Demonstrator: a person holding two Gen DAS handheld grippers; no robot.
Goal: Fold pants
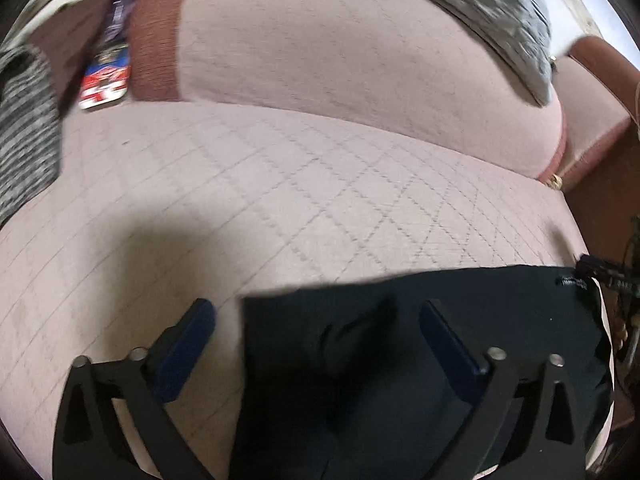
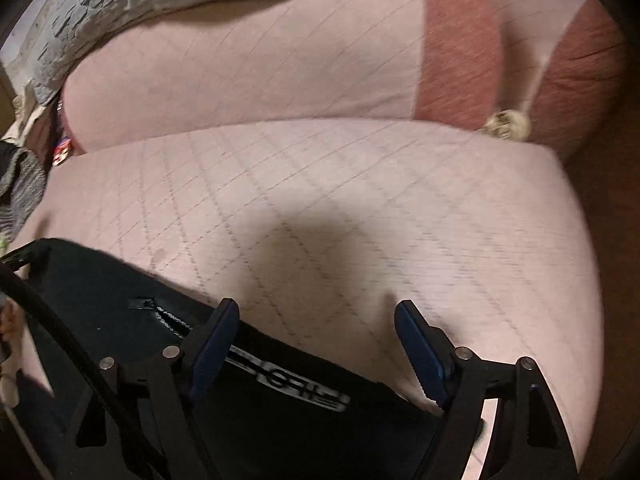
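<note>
- Left gripper (image 1: 320, 320): fingers spread wide, hovering over the pants (image 1: 400, 360), one finger over bare cover, the other over black cloth.
- Right gripper (image 2: 316, 320): fingers apart, straddling the pants' (image 2: 120, 300) edge by a zipper (image 2: 168, 318) and white print.
- Pants lie at the sofa seat's (image 1: 200, 200) front edge.
- A grey quilt (image 2: 120, 0) drapes the backrest; a striped cloth (image 1: 24, 132) lies at the seat's left end.

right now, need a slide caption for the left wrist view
Open left gripper poised over black pants lying on a quilted pink sofa seat.
</note>
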